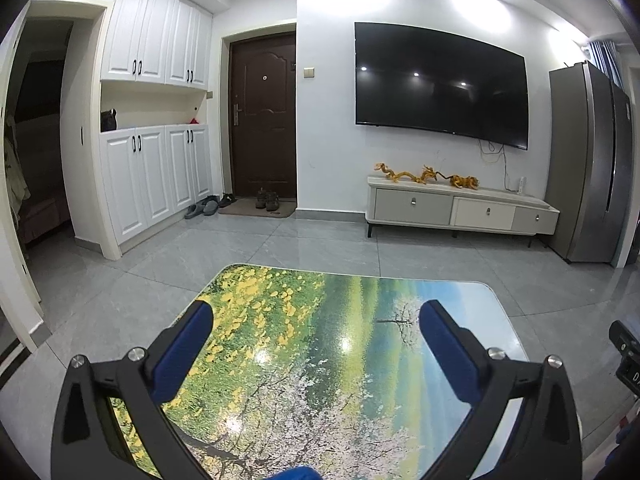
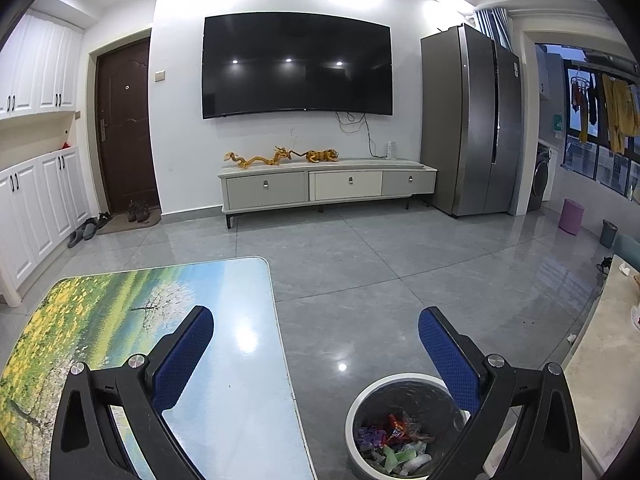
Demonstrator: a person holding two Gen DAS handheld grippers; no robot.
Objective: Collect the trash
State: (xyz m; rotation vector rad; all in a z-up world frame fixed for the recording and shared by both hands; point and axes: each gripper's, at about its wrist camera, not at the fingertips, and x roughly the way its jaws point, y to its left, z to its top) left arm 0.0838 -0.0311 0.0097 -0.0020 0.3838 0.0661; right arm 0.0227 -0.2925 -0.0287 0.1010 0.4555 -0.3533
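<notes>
My left gripper (image 1: 316, 316) hangs over the bench (image 1: 280, 344), its fingers (image 1: 188, 344) spread wide with nothing between them. Under it I see only the printed landscape top, with no scrap on it. My right gripper (image 2: 316, 320) straddles the bench's right edge, its fingers (image 2: 448, 356) spread just as wide and also empty. Below its right finger the bin (image 2: 360, 400) stands on the floor just beside the bench, and the trash (image 2: 396, 440) lies inside it as a heap of coloured wrappers and crumpled bits. I judge the bench part done (no litter shows on it in either view). Further right, a small pale fleck (image 2: 571, 337) lies on the floor beside a rug; it may be a leftover, though I can't tell what it is.
</notes>
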